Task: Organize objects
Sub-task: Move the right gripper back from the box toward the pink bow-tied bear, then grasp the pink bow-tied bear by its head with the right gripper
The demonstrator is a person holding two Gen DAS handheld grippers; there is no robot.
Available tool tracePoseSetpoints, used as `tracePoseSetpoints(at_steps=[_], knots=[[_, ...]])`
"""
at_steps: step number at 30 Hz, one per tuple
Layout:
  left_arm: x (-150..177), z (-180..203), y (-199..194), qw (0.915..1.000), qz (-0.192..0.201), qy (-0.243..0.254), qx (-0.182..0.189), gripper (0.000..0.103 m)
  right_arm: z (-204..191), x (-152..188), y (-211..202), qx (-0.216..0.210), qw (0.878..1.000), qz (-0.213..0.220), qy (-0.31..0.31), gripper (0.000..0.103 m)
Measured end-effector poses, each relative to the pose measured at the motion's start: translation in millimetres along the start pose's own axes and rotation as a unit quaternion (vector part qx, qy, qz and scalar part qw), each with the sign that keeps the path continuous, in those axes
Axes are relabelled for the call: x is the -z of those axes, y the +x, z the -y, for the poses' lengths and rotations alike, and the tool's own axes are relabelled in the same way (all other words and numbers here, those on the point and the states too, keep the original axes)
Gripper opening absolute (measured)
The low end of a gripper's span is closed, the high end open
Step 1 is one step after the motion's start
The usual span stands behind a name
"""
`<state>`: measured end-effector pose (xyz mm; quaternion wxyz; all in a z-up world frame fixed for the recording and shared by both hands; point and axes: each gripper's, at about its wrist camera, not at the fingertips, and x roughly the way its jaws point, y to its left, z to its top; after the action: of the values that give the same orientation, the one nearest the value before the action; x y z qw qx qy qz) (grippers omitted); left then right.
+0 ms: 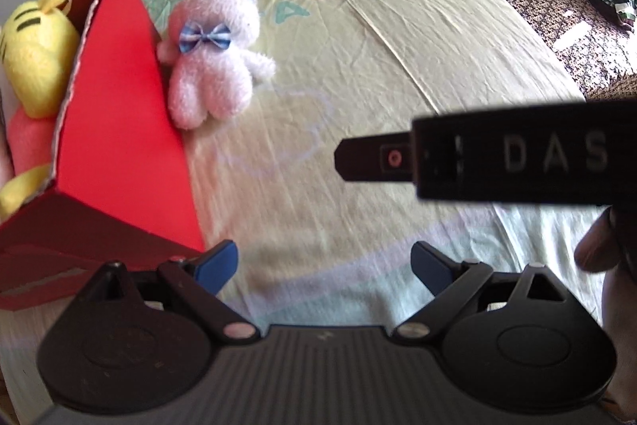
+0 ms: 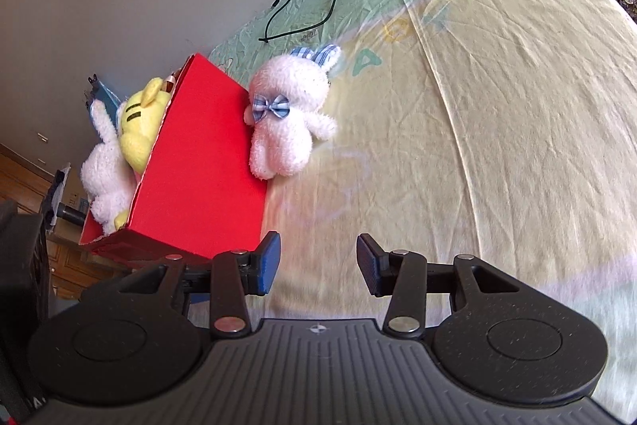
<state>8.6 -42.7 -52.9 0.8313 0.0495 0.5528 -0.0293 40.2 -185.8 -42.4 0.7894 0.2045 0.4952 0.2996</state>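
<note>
1 plush rabbit (image 2: pixel 284 122) left outside the red box (image 2: pixel 207 162).
Both left gripper (image 1: pixel 324 265) and right gripper (image 2: pixel 318 261) gape empty; yellow plush (image 2: pixel 139 118) already boxed, ahead-left.

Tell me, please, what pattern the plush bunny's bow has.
Blue-and-white check bow, clearest in the right wrist view.

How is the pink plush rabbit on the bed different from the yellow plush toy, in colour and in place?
The pink plush rabbit is pale pink with a blue checked bow; the yellow plush toy is bright yellow with dark stripes. The rabbit lies on the bedsheet, leaning against the outside of the red box; the yellow toy sits inside the box. Both are soft toys, and neither is held.
</note>
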Motion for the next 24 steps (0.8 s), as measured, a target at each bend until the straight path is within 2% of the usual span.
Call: tracePoseSetpoints(at_steps=[7,19,24], knots=[[0.5,2.1,4.9,0.9994,0.025,-0.009,-0.022,0.094,2.5,-30.6,18.9,-0.025,0.999,-0.021,-0.029,0.046],[8.0,-8.0,8.9,0.9984,0.056,-0.001,0.007,0.094,0.8,-70.3,90.6,-0.053,0.996,-0.064,-0.043,0.046],[12.6,-14.4,8.7,0.9981,0.058,-0.007,0.021,0.094,-3.1,-78.4,111.2,-0.061,0.996,-0.057,-0.034,0.046]])
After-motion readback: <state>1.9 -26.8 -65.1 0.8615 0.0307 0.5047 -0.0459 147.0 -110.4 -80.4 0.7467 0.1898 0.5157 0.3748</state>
